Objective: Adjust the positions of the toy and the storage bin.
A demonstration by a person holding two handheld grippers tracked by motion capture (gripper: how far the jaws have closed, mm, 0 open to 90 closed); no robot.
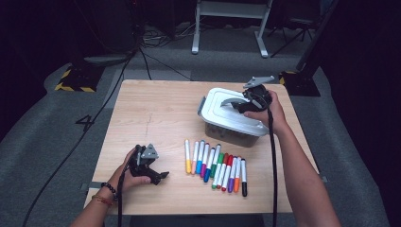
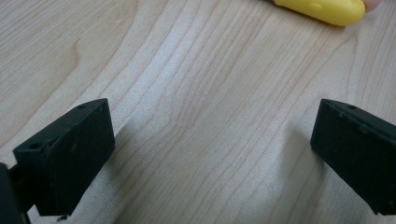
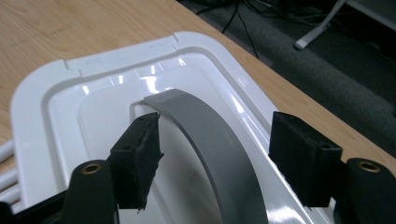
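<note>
Markers lie in a neat row on the near half of the wooden table in the high view, with a clear plastic box just behind them, its white lid on. The right gripper hangs over the lid at its grey arched handle; the left gripper rests on the table left of the markers.

Left gripper view: the jaws stand wide apart on bare wood, holding nothing, with a yellow marker cap at the top edge.

Right gripper view: the jaws straddle the grey handle with a gap on each side, released, not yet pinching it. The lid looks light, stiff and glossy, so likely slippery at the rim; the thin handle strap is probably the surest place to grip, near its crown, squarely across its width. If the lid is clipped on, the box may lift with it.
</note>
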